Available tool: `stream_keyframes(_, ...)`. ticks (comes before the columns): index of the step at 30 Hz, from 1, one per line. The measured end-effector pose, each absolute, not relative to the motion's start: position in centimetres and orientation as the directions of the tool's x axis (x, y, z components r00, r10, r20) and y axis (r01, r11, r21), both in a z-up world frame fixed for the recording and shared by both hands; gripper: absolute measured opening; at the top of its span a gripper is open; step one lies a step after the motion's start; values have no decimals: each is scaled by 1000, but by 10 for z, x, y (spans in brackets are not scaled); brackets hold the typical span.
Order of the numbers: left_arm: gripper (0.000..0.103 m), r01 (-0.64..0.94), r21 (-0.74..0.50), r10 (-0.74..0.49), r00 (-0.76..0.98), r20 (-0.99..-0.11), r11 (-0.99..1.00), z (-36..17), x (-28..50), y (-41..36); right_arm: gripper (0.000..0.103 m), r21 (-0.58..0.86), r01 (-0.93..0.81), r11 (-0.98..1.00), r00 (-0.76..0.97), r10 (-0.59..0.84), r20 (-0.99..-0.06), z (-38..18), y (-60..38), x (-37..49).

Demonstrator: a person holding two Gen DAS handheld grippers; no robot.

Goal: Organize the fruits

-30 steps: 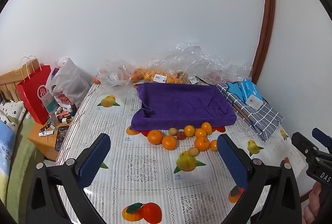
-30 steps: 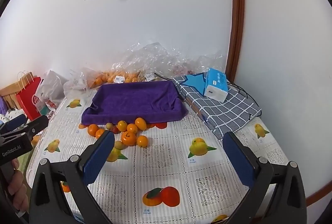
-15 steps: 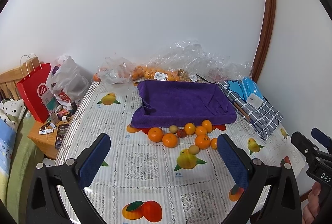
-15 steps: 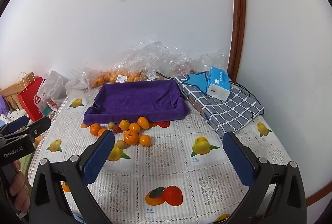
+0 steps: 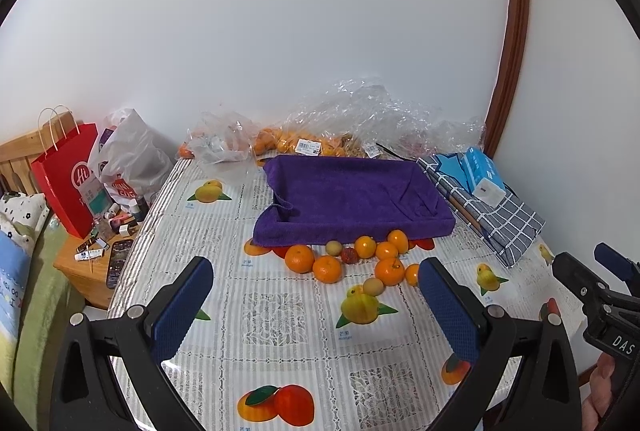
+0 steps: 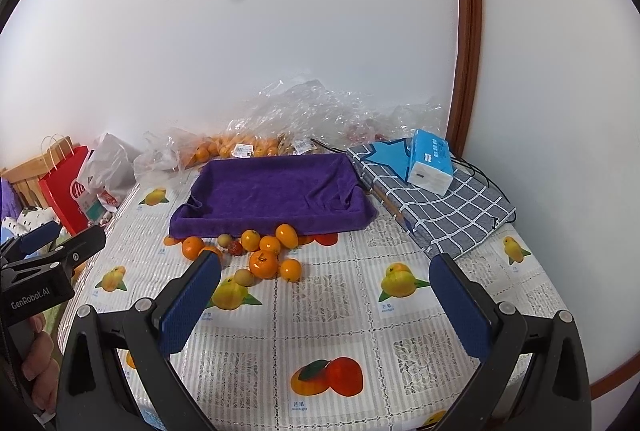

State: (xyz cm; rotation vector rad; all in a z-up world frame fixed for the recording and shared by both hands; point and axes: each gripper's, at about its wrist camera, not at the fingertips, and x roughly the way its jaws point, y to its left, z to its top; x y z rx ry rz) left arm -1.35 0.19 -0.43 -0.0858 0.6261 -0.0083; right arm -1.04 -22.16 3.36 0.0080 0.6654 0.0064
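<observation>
Both cameras crept slightly closer to the fruit pile since 1 s ago; nothing on the tabletop (image 5: 280, 319) moved. Left gripper (image 5: 312, 295) and right gripper (image 6: 324, 287): jaws spread wide, holding nothing. Purple towel-lined tray (image 5: 352, 195) at 12 o'clock has nothing inside. Loose oranges (image 5: 328, 268) cluster against its near edge. Clear bags (image 6: 240, 147) behind hold more oranges.

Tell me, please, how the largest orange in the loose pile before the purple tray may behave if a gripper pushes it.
The largest orange looks round, so it will probably roll. It touches a smaller orange and likely nudges it. The tablecloth looks glossy, so it may slide too.
</observation>
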Motion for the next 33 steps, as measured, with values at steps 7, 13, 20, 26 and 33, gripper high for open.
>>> stream_keyframes(7, 103, -16, -97, -44, 810, -585, 995, -3, -17, 6, 102, 8, -10, 1000, 790, 13, -613, 35, -220, -12)
stream_keyframes(13, 103, -13, -98, -47, 809, -586, 995, -1, -15, 8, 102, 14, -20, 1000, 789, 25, -614, 38, -220, -13)
stream_keyframes(20, 103, -6, -99, -54, 805, -591, 995, 3, -15, 10, 102, 20, -28, 999, 796, 34, -604, 40, -219, -15)
stream_keyframes(26, 103, -8, -92, -48, 807, -589, 996, 5, -13, 10, 102, 28, -26, 999, 800, 37, -599, 41, -218, -16)
stream_keyframes(33, 103, -8, -112, -59, 810, -583, 994, 4, -12, 13, 102, 23, -27, 999, 800, 35, -598, 41, -214, -11)
